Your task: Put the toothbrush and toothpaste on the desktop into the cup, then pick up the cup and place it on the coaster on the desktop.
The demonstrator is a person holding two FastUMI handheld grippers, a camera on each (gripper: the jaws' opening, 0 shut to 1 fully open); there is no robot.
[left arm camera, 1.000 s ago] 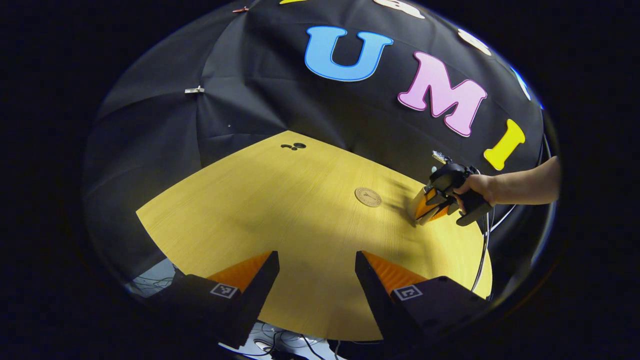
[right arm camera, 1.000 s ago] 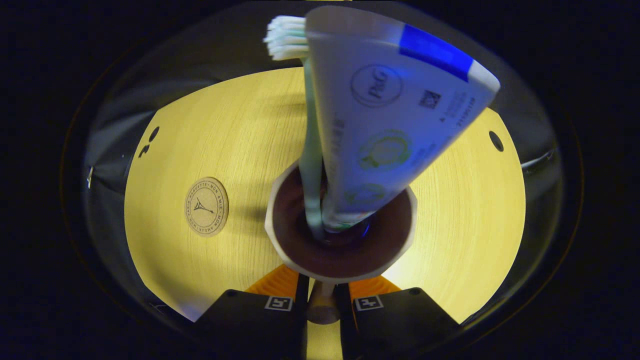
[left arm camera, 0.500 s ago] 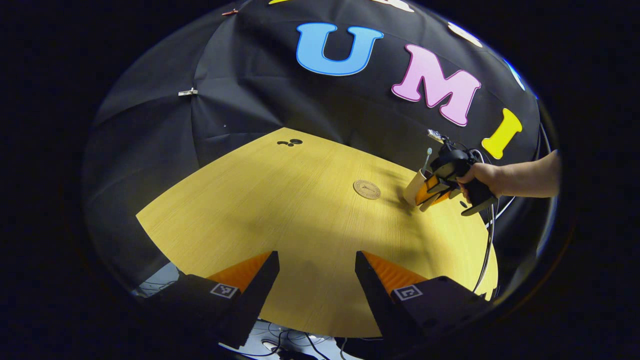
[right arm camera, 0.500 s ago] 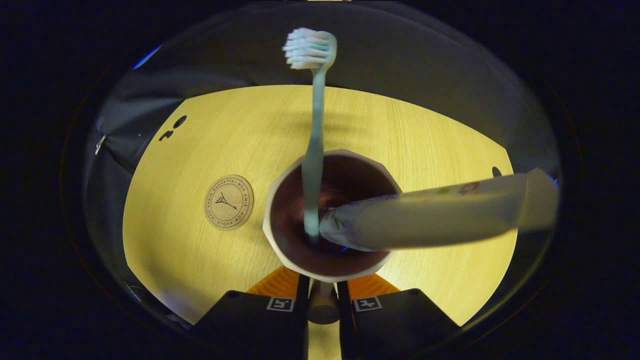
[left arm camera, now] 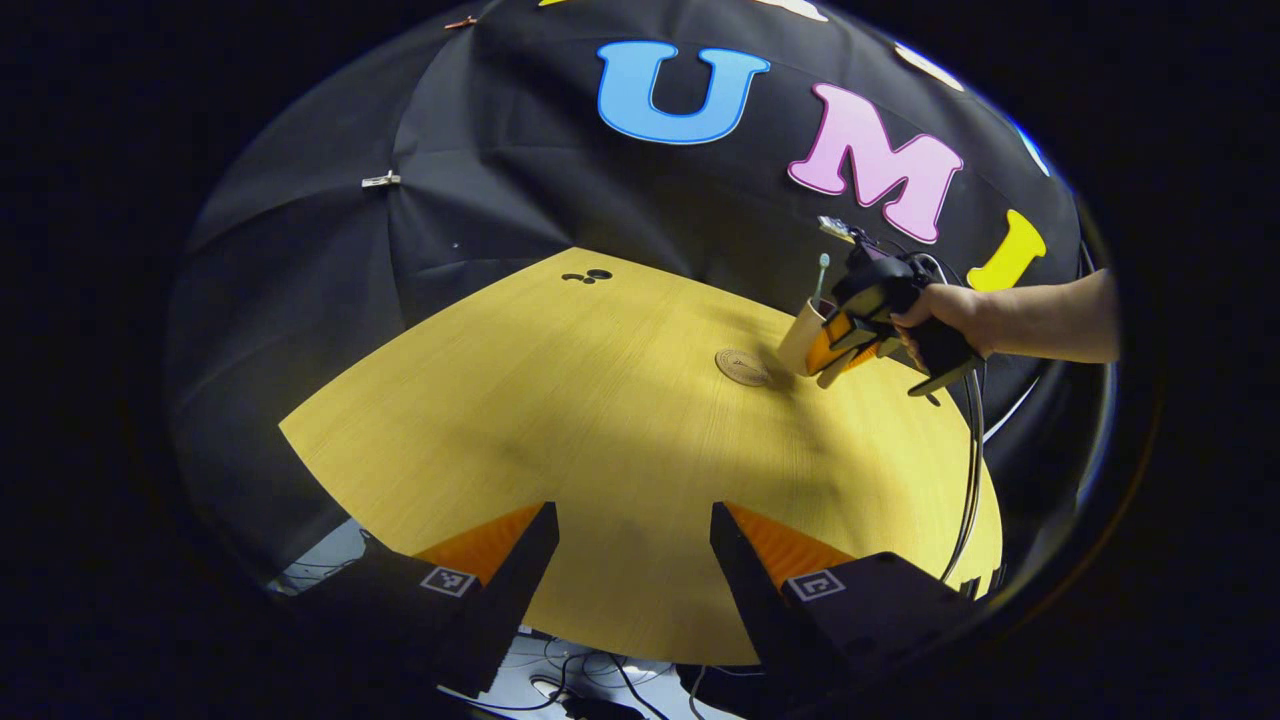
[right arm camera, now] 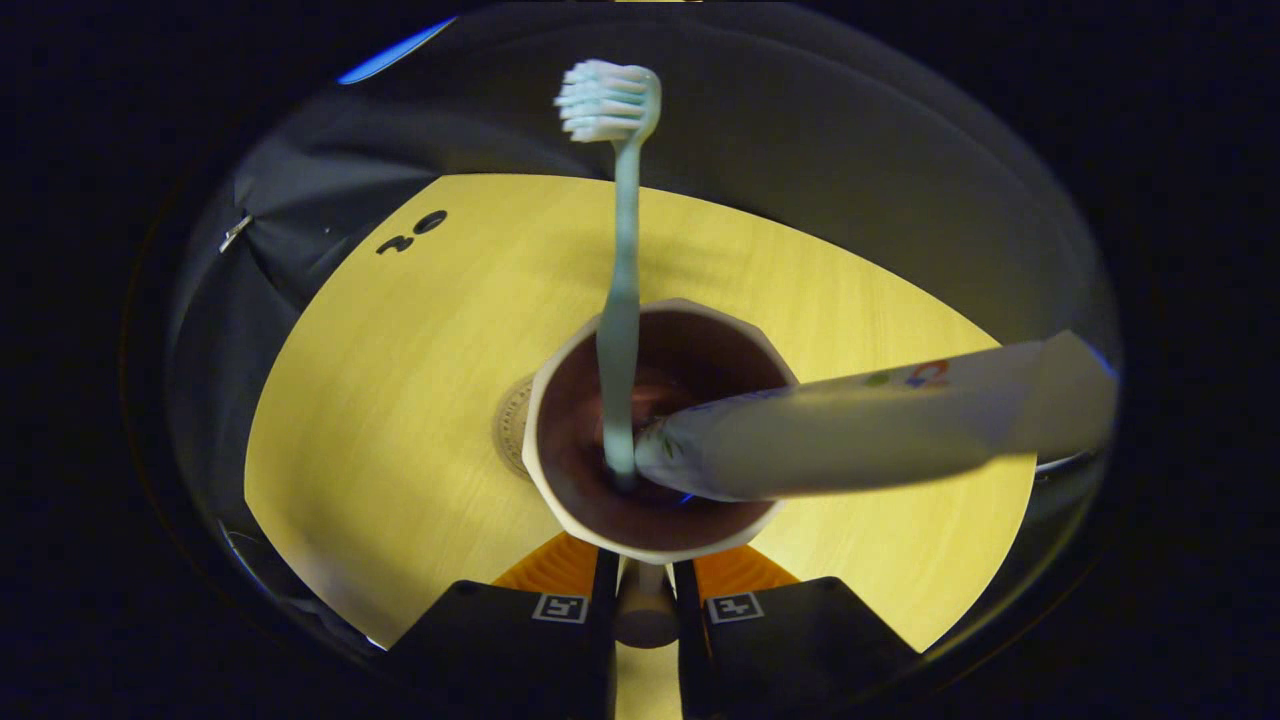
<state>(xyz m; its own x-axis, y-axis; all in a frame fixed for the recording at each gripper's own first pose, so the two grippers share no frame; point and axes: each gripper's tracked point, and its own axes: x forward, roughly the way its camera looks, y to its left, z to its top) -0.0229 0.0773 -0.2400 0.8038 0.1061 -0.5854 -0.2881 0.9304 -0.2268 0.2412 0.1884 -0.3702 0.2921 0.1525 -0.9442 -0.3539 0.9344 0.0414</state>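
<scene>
Presently the cup (right arm camera: pixel 650 520) is clamped by its handle in the right gripper (right arm camera: pixel 645 590), lifted beside the coaster (left arm camera: pixel 742 367); toothbrush (right arm camera: pixel 620 300) and toothpaste (right arm camera: pixel 870 430) are held inside. The left gripper (left arm camera: pixel 635 550) is held apart, empty, above the desk (left arm camera: pixel 560 400).

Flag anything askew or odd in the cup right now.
The toothpaste leans hard over the cup rim, its crimped end jutting far out to the side, while the toothbrush stands nearly upright. The right gripper pinches the cup by its handle, near the coaster. Nothing spilled.

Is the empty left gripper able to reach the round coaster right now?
Probably yes: the left gripper is open over bare table, but the cup in the right gripper hangs beside the coaster.
</scene>
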